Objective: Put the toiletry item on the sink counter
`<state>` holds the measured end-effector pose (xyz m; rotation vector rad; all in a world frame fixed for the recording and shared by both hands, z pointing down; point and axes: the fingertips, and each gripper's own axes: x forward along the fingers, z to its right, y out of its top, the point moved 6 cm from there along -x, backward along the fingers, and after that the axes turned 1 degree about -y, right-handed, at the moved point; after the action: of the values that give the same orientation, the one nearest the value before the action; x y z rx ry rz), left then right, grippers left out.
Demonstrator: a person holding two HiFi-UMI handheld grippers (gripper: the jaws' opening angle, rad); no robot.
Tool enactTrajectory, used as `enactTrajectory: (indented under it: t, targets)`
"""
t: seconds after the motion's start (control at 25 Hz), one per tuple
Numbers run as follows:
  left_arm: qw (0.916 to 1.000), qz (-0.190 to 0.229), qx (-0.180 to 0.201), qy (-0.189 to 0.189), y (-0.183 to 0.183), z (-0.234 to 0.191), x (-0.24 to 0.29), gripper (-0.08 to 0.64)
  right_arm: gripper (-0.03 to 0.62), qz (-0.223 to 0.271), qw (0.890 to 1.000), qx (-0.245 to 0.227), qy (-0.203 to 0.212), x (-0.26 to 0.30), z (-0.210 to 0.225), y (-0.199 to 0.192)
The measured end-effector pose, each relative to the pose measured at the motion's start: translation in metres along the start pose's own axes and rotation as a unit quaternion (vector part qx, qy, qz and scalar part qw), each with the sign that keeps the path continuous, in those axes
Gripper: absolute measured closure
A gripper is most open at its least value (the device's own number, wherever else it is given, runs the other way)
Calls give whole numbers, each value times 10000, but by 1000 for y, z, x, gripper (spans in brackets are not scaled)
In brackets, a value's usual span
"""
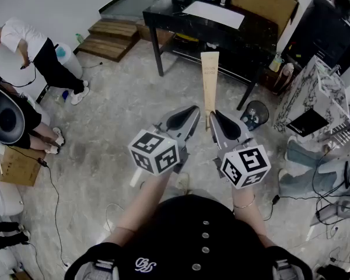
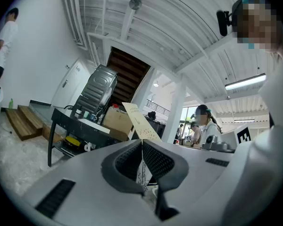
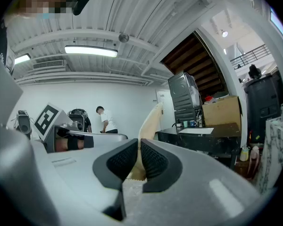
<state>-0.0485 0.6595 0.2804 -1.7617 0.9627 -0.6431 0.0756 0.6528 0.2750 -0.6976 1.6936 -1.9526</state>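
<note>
A long, flat beige toiletry tube (image 1: 209,86) stands upright in front of me, high above the floor. Both grippers hold its lower end. My left gripper (image 1: 193,116) pinches it from the left, and the left gripper view shows the printed tube (image 2: 140,123) rising from between the shut pads (image 2: 156,160). My right gripper (image 1: 216,119) clamps it from the right. In the right gripper view the tube's crimped bottom end (image 3: 133,174) sits between the jaws while the tube (image 3: 150,124) leans up and away. No sink counter shows in any view.
A black table (image 1: 262,35) with a white sheet (image 1: 214,13) and cups stands ahead, a cardboard box (image 1: 262,2) behind it. Wooden steps (image 1: 114,37) lie at the far left. A person in a white shirt (image 1: 24,39) bends at the left wall. Cables cross the floor.
</note>
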Motion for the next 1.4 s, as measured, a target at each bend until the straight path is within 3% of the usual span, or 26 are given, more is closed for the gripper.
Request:
enactTrajectory:
  t: [0.48,0.72,1.04,1.4]
  targets:
    - [9999,-101,-107,-75,-7,-2,1,546,569,-57,9999,-86,-73,6,-5,-3]
    - [9997,-130,-150,-111,-9,-1,6,546,569,-52,9997,251,55,8,2,-10]
    - [9994,-175,-222,-187,-9,-3,13,546,569,-93,9998,189,16,3,10,-10]
    - [9983,-183,-161,-521,6,-32,27,546,569,89,9993,323,-170,34,21,-5]
